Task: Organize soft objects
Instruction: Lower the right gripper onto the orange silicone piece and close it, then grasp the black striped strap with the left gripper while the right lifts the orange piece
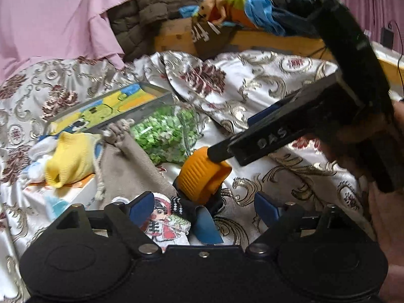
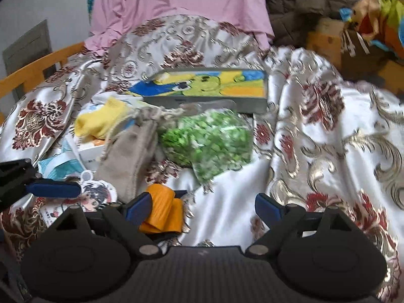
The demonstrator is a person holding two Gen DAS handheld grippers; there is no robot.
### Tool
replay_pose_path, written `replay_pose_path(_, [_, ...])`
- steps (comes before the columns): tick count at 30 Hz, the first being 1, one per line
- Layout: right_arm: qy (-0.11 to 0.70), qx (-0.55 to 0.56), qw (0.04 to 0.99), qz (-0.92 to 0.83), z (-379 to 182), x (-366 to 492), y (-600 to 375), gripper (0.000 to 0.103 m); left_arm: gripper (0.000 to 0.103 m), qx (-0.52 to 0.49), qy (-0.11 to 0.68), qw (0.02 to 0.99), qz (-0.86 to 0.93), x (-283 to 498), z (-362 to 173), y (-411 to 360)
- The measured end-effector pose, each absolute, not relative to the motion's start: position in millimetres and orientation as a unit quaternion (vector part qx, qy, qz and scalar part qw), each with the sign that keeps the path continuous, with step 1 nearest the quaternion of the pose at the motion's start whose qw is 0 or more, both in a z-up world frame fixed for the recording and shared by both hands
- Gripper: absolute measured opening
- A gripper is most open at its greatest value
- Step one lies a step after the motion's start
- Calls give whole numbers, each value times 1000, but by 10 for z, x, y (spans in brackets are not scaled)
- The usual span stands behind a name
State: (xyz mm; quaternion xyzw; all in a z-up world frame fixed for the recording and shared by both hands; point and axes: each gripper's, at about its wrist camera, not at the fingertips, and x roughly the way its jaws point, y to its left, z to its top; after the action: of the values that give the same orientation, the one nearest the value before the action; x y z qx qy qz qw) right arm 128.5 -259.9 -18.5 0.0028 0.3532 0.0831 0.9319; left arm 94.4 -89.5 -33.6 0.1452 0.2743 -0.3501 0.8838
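An orange ribbed knit piece (image 1: 202,176) lies on the floral bedspread (image 1: 265,85), with a dark item under it. My left gripper (image 1: 204,208) is open just in front of it. My right gripper (image 2: 202,207) is open, its left finger touching the orange piece (image 2: 164,212); its body shows in the left wrist view (image 1: 265,139). Behind lie a beige drawstring pouch (image 2: 131,151), a bag of green bits (image 2: 209,141), a yellow sock (image 2: 101,121) and a cartoon-figure cloth (image 1: 164,224).
A flat picture box (image 2: 209,85) lies behind the soft items. A pink cloth (image 2: 176,2) and a brown quilted jacket (image 1: 156,7) hang at the back. Colourful fabric (image 1: 242,7) sits on the wooden bed frame (image 1: 277,43).
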Motion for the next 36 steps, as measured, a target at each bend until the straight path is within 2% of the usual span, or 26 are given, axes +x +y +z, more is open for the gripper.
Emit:
replay_pose_path(8, [361,25,923,132,-203,1304,-2578,91,62,170,306,874,-337,1161,-472,-966])
replay_pose_path(12, [362,37,918,158,-226,1318,-2505,91,45,190,313,868,-335,1171,-534,-1003])
replay_pose_path(13, [362,43,917,164,-236,1323,-2493,91,44,199,312,867,-335,1157,-552,-1018])
replay_pose_path(26, [374,29,912,168,-319,1356,-2331,86,44,246,324,855,-320,1119,-634,-1111])
replay_pose_path(36, [400,89,886,219,-483,1532,-2329,87,45,247,333,852,-320,1126,-658,-1120])
